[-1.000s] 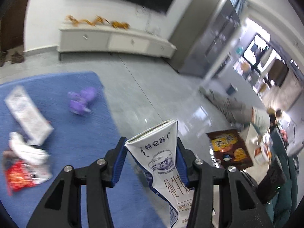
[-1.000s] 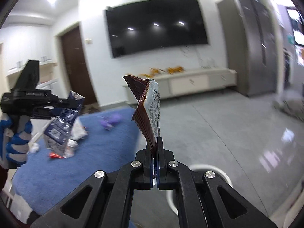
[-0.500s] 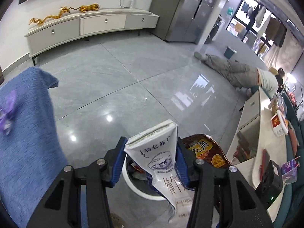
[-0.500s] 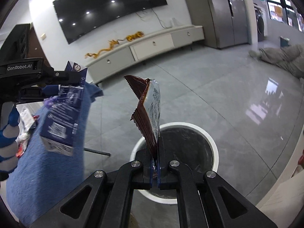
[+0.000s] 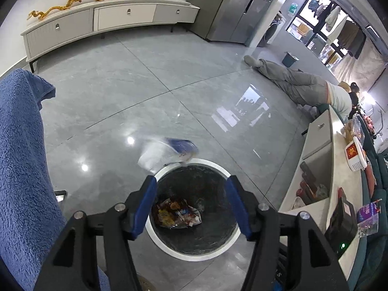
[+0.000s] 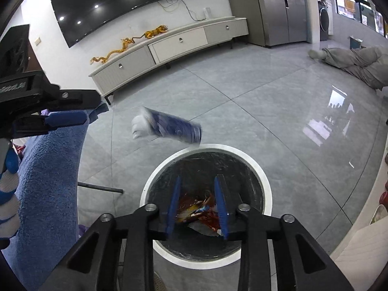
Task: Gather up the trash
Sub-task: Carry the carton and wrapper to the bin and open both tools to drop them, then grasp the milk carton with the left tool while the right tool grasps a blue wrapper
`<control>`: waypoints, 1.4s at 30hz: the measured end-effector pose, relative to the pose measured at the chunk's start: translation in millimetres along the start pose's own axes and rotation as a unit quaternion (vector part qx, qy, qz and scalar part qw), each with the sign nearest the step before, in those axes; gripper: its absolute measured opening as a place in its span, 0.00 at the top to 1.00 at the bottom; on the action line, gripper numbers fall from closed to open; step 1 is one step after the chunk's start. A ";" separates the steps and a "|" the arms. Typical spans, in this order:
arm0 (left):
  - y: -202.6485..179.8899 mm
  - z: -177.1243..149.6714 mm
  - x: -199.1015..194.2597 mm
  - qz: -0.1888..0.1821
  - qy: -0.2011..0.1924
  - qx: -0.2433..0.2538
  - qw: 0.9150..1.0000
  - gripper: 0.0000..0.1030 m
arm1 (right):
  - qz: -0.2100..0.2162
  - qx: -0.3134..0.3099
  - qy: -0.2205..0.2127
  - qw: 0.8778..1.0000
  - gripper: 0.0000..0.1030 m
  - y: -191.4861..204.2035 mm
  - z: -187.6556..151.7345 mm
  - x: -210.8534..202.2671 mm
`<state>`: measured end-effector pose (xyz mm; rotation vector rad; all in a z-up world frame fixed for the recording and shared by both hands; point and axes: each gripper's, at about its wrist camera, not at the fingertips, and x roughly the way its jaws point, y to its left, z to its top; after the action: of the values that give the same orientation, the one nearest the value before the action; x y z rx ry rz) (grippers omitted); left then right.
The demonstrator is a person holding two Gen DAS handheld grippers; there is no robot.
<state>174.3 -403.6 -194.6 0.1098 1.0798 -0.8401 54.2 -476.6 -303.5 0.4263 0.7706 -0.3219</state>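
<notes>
The round trash bin, white-rimmed with a black liner, stands on the floor right below both grippers. My left gripper is open and its jaws are still opening, with nothing between them. The blue-and-white milk carton is a blur in mid-air over the bin's far rim. My right gripper has its jaws opening too, and they hold nothing. Crumpled snack wrappers lie at the bottom of the bin. The left gripper also shows at the left of the right wrist view.
A blue fleece-covered table stands close on the left. A pale counter with clutter runs along the right. A person lies on the grey tiled floor beyond. A low TV cabinet lines the far wall.
Both grippers dropped over the bin. The left one opened and the milk carton left it, now falling. The right one opened and the brown wrapper is gone from its jaws.
</notes>
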 end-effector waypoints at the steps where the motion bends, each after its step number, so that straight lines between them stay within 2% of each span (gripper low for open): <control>1: 3.8 -2.1 -5.5 -0.002 -0.001 0.002 1.000 0.44 | -0.001 0.002 -0.001 1.000 0.71 -0.2 0.2 -1.5; 9: 14.7 -14.1 -56.1 -0.016 -0.026 0.012 0.999 0.44 | -0.005 -0.003 -0.021 1.000 0.69 9.7 3.0 -26.5; 14: 34.2 -24.6 -103.0 0.005 -0.060 0.013 0.998 0.44 | -0.002 -0.012 -0.035 0.999 0.63 22.3 5.0 -50.5; 19: 65.9 -45.5 -148.3 0.056 -0.096 0.016 0.994 0.44 | 0.001 -0.026 -0.036 0.999 0.63 41.4 5.8 -64.0; 25: 109.9 -68.0 -177.7 0.126 -0.122 0.000 0.985 0.43 | 0.018 -0.057 -0.030 0.998 0.56 73.3 13.7 -59.7; 29: 135.3 -74.1 -174.3 0.171 -0.131 -0.020 0.976 0.42 | 0.041 -0.083 -0.012 0.996 0.54 95.3 18.8 -31.4; 32: 144.4 -67.2 -160.4 0.214 -0.144 -0.023 0.966 0.42 | 0.052 -0.094 0.010 0.994 0.54 104.7 23.2 2.3; 36: 149.5 -59.9 -145.4 0.266 -0.178 -0.001 0.947 0.42 | 0.068 -0.088 0.028 0.993 0.52 111.5 36.3 53.7; 39: 151.6 -55.7 -137.1 0.282 -0.190 0.011 0.940 0.42 | 0.081 -0.070 0.039 0.993 0.50 116.2 52.9 102.7; 42: 159.7 -50.9 -133.8 0.279 -0.190 0.002 0.941 0.42 | 0.093 -0.049 0.048 0.993 0.43 124.2 66.4 153.8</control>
<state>213.9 -195.6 -160.7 0.2348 0.6290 -0.3280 251.3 -420.0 -341.5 0.4209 0.8296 -0.0889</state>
